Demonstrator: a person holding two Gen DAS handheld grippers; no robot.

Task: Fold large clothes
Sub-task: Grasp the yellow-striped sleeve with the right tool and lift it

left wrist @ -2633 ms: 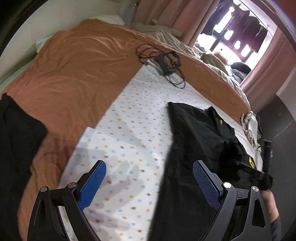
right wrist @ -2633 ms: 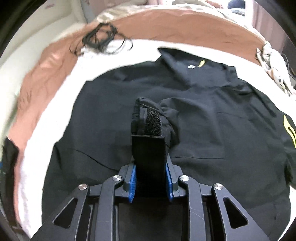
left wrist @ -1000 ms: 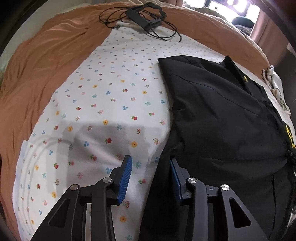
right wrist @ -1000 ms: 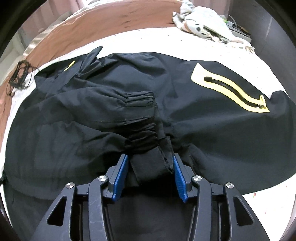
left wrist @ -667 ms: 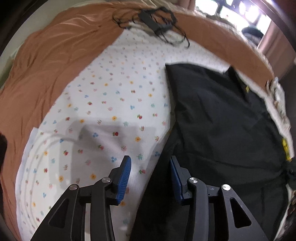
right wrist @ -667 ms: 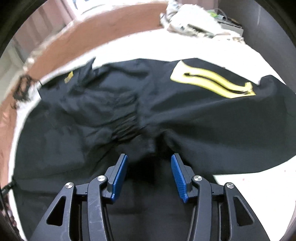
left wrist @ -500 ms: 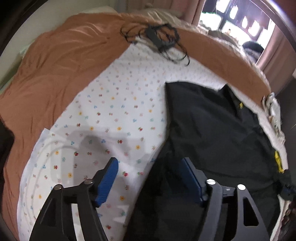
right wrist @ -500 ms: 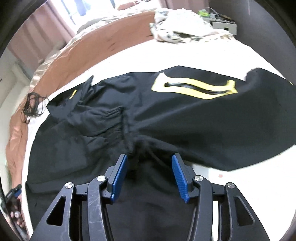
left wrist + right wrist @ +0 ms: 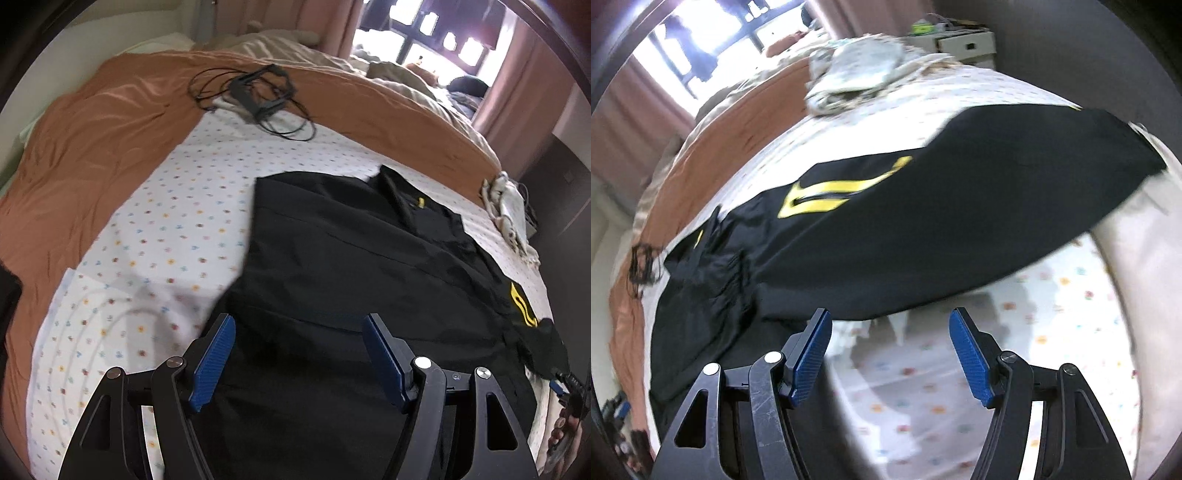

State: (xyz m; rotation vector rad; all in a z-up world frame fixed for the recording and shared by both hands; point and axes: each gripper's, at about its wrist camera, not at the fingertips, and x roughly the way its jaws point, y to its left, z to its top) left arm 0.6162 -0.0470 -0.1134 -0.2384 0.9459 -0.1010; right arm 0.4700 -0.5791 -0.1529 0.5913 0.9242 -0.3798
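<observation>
Floral sheet [image 9: 155, 221] over the orange bedspread [image 9: 92, 133] carries the black jacket [image 9: 332, 258] at my 12 o'clock, my left gripper [image 9: 298, 356] spread empty above it, my right gripper [image 9: 891, 349] opening with nothing between its pads, jacket at 11 o'clock.

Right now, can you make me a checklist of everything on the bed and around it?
Surface: bed with a flowery white sheet over an orange blanket.
Job's things: black jacket with a yellow stripe, spread flat on the sheet.
Clutter: pale crumpled cloth at the far edge.
Grippers: left hand-held gripper open above the jacket, holding nothing; right hand-held gripper opening, nothing between its jaws.
Cables: black cable tangle near the sheet's far end.
Surroundings: pink curtains, bright window.
</observation>
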